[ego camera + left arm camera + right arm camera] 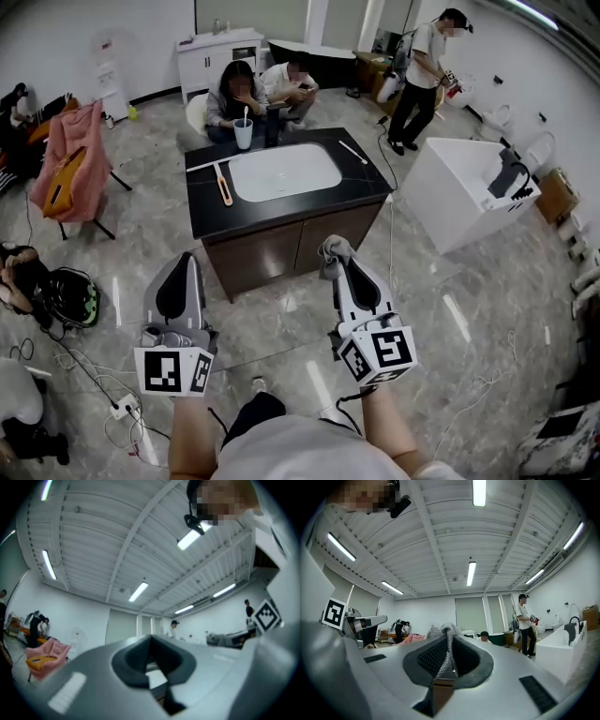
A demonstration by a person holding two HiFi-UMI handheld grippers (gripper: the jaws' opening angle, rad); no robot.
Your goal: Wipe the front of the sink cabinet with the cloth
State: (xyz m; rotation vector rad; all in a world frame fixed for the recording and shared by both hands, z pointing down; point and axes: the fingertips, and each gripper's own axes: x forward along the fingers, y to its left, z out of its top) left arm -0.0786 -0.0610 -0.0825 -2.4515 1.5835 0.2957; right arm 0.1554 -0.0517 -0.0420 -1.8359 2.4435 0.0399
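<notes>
Grey shiny floor tiles spread all round this big white room. Ahead of me stands the dark brown wooden sink cabinet, with a black top and a white bowl set in it. Its two front doors face me.

My right gripper points at the right-hand door, and its fingers are squeezed tight on a small grey knitted cloth. The cloth sticks out past the fingertips, so it should be the first thing to meet the wood. It sits right in front of the low part of that door, but I cannot tell if it touches.

My left gripper is down by the cabinet's left corner, fingers pressed together with nothing in them. I think the right one is nearer, so it should push forward and rub side to side along the doors.
</notes>
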